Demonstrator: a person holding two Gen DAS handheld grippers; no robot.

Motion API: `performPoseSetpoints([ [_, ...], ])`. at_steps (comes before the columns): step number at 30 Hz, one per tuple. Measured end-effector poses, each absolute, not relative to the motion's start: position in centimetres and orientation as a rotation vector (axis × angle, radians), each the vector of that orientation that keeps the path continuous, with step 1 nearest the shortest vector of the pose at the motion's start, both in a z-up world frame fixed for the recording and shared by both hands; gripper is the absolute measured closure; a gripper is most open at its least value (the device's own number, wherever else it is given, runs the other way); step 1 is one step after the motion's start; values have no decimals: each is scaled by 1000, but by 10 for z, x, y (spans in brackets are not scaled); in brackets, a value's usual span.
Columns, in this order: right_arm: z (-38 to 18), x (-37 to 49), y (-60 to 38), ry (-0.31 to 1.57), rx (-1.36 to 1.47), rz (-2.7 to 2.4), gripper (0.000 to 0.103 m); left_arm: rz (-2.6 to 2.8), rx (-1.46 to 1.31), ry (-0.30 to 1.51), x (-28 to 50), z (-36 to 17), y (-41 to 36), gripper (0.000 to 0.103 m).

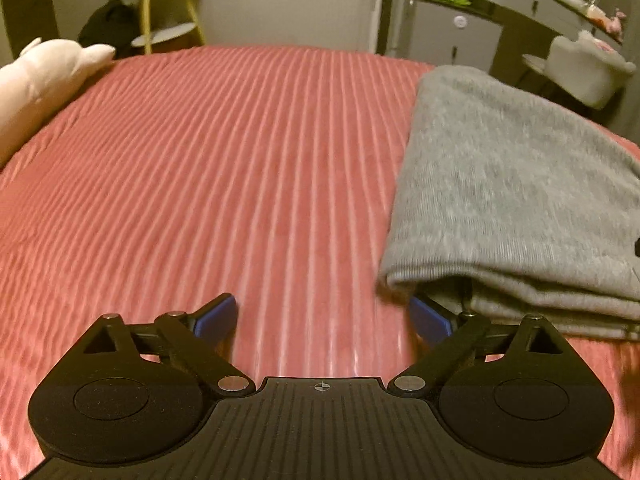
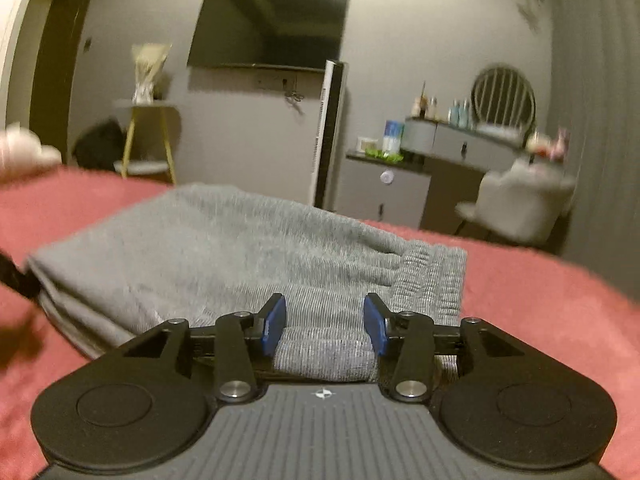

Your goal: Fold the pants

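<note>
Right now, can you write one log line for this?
pants: folded on bed | left gripper: open, empty | right gripper: fabric between pads

Grey knit-cloth pants point(image 2: 224, 248) on ribbed, plush pink bedspread point(image 1: 200, 184); matt black tongs point(image 1: 322, 316).

The pants point(image 1: 508, 184) are gray, with thin knit lines. Just past the right gripper point(image 2: 325, 322), their waistband point(image 2: 434, 280) has bumpy ribs. The bed cover point(image 1: 224, 176) under both grippers is pinkish red with long stripes. Each gripper is black with blue pads point(image 2: 276, 324). Far left of the left gripper point(image 1: 325, 314), a plush toy point(image 1: 44, 76) is cream.
</note>
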State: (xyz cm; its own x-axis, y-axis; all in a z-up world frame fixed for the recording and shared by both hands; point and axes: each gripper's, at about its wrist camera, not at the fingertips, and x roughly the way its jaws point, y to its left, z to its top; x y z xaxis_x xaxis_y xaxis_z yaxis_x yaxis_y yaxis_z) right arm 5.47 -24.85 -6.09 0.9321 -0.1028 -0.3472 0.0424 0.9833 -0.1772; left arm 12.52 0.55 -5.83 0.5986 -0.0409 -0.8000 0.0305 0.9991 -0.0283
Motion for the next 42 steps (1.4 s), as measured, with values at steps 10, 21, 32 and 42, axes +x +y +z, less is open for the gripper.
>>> performPoseSetpoints([
  [10, -37, 5, -260, 494, 3, -176, 10, -113, -55, 872, 82, -23, -3, 3],
  [21, -3, -45, -266, 612, 211, -264, 4, -175, 93, 801, 25, 18, -29, 2],
  [32, 6, -45, -230, 670, 128, -228, 4, -272, 155, 779, 29, 0, -41, 0],
  [42, -24, -11, -218, 725, 124, -234, 4, -254, 163, 851, 55, -38, -49, 0],
])
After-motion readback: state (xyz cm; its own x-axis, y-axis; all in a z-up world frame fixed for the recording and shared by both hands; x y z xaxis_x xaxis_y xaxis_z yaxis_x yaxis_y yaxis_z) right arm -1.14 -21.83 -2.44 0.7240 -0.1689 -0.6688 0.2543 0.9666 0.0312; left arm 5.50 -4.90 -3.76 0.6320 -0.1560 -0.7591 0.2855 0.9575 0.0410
